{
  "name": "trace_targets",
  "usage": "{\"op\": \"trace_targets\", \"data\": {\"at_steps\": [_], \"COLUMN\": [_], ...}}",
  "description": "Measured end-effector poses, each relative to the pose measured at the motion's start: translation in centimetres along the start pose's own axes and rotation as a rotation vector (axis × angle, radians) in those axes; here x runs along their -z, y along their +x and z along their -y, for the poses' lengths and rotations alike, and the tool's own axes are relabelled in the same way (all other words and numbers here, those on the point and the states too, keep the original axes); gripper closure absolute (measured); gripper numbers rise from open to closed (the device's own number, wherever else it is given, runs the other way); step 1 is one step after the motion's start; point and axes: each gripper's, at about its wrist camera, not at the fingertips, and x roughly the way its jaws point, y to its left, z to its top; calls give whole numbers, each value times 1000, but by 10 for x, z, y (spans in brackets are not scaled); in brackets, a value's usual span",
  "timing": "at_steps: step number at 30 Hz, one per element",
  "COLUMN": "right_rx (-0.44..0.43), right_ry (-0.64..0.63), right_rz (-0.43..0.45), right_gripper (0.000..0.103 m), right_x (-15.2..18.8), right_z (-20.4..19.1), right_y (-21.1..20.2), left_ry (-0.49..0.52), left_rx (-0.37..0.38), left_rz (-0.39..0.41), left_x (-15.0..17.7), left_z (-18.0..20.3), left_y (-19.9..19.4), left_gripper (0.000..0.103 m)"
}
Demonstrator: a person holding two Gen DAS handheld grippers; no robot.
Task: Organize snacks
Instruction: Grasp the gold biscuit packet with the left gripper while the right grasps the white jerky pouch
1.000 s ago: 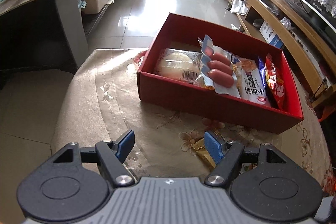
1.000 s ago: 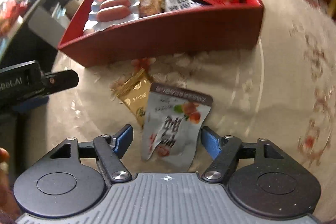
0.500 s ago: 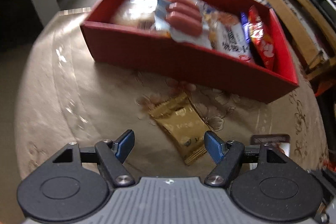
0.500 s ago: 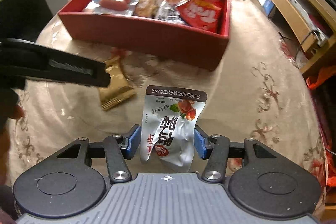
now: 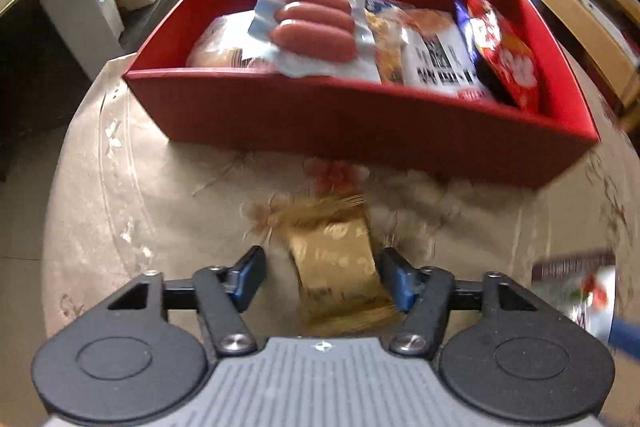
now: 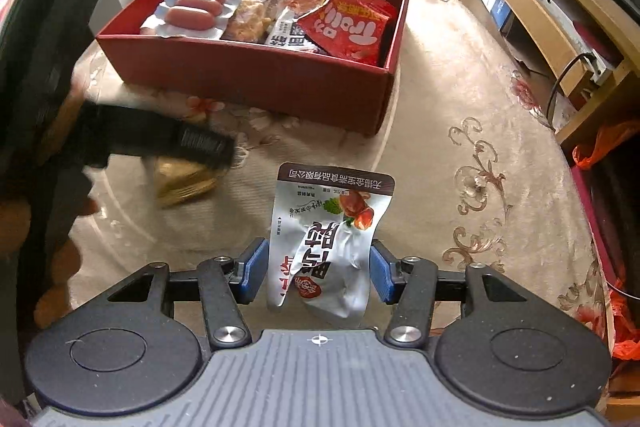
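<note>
Apparently right gripper (image 6: pixel 318 273) grips one pouch (image 6: pixel 324 223); left gripper (image 5: pixel 322 279) closes round one gold packet (image 5: pixel 334 255).

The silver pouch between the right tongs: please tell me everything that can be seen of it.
The silver pouch is a flat foil-like packet with a dark brown band across its far end, a picture of reddish food with a green leaf, and large printed characters. Its surface is crumpled and dented near the tongs. It points away from the camera, toward the red box. The right tongs grip its two side edges with the blue pads. In the left view it appears blurred at the right edge.
</note>
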Motion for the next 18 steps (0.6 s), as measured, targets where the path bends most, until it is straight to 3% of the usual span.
{"op": "trace_targets", "data": {"at_steps": [2,6,10,14,18], "right_rx": [1,-5,-1,-3,6], "right_ry": [-4,-13,-23,-25,-11], "right_rz": [0,-9,-15,-26,-48], "right_gripper": [42,42,42,42,41], "right_x": [0,3,4,2,1], "right_z": [0,-1,-4,-8,-5], "right_y": [0,-1,2,8,18], "left_ry": [18,42,5,-28,16], "left_rx": [18,43,61,58,23], "left_rz": [-24,-61,-46,-42,-20], "left_x": [9,20,17,8,10], "left_z": [-7,-26,-36,-36,-26], "left_y": [-5,-16,-15,-7,-5], "left_gripper": [56,57,55,38,36]}}
